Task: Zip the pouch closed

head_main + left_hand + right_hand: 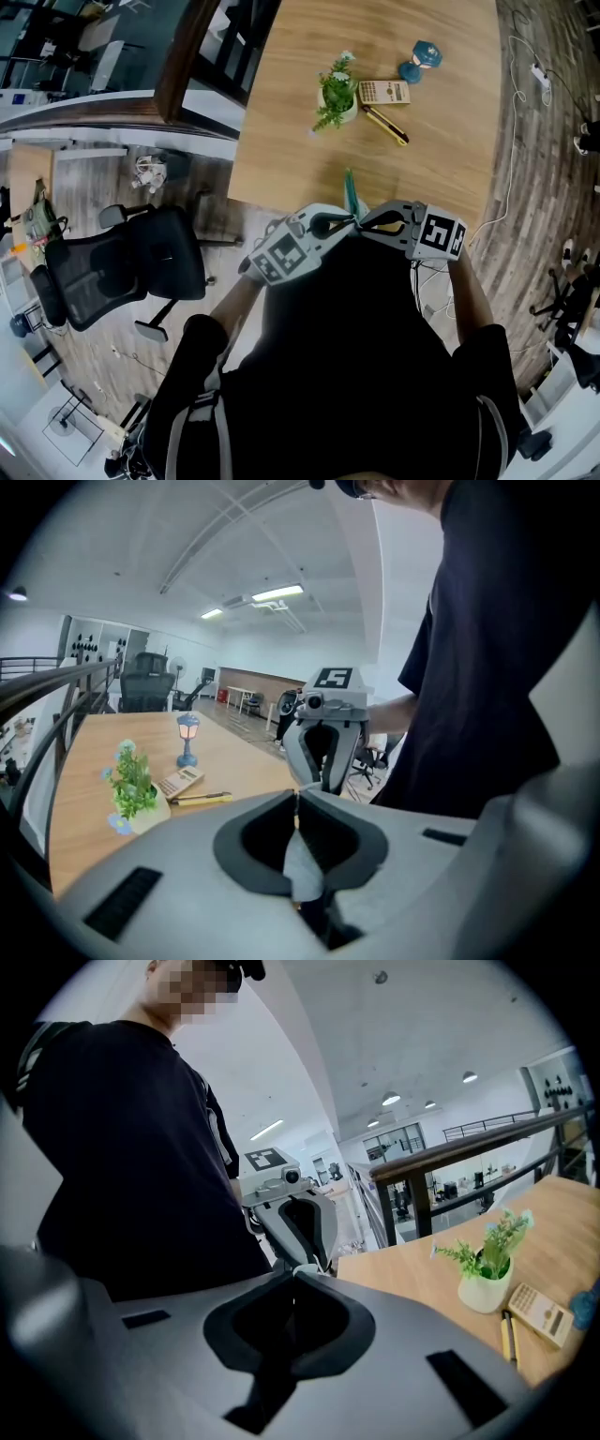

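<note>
Over the table (291, 66) edge, left gripper (298, 799) and right gripper (296, 1274) both pinch the pouch (352, 192) — soft, light, floppy; I'd hold fabric beside the zip.

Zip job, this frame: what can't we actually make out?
- Zipped or not: in head view the pouch is an edge-on teal sliver, too small to tell.
- Left hand-held gripper view: its shut jaws hide all but a pale strip of pouch.
- Right hand-held gripper view: only a pale speck shows at its shut tips. Which part of the pouch it is, cannot tell.
</note>
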`<state>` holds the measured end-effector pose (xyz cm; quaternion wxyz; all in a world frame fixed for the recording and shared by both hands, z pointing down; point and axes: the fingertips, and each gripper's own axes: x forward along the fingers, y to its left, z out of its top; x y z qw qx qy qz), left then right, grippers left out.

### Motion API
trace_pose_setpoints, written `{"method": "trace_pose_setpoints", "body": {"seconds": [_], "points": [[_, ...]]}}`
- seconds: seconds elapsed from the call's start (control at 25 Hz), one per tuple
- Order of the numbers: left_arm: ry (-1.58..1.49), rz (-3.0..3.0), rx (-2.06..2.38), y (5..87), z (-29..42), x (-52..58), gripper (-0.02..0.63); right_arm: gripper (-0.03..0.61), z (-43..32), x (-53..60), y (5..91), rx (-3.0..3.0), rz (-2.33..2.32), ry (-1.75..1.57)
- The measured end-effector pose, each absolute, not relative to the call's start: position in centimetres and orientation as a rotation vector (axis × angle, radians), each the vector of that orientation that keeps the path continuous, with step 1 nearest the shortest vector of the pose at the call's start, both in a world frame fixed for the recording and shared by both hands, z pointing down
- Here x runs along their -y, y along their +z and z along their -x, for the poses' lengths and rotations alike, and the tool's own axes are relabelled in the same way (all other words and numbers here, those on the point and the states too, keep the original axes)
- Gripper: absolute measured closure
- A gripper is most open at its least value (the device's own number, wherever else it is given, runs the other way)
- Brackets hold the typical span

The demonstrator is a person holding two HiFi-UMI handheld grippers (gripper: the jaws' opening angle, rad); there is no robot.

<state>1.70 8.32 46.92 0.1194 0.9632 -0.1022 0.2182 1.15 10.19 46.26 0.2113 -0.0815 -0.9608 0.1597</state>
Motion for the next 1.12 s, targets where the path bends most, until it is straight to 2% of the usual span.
{"method": "trace_pose_setpoints", "body": {"seconds": [0.2, 0.64, 0.68, 0.72, 0.76, 0.96, 1.12], "points": [[0.619, -2.800, 0.335, 46.5, -1.6, -7.7, 0.611, 0.565, -1.3, -9.8, 45.9, 2.696, 0.174, 0.496], [0.523, -2.708, 0.582, 46.0, 0.5, -5.4, 0.612, 0.563, 0.1, -7.5, 46.7, 2.722, -0.310, 0.751], [0.523, -2.705, 0.591, 46.1, 0.6, -5.3, 0.612, 0.550, 0.3, -7.5, 47.0, 2.704, -0.336, 0.768], [0.523, -2.703, 0.599, 46.2, 0.6, -5.2, 0.612, 0.502, 0.5, -7.5, 47.3, 2.692, -0.357, 0.792], [0.522, -2.702, 0.607, 46.3, 0.7, -5.0, 0.612, 0.482, 0.6, -7.3, 47.5, 2.688, -0.379, 0.824], [0.511, -2.703, 0.622, 46.2, 1.0, -4.5, 0.612, 0.554, 1.1, -6.6, 47.2, 2.708, -0.450, 0.975], [0.508, -2.704, 0.628, 46.1, 1.3, -4.3, 0.612, 0.565, 1.1, -6.6, 46.9, 2.713, -0.449, 1.020]]}}
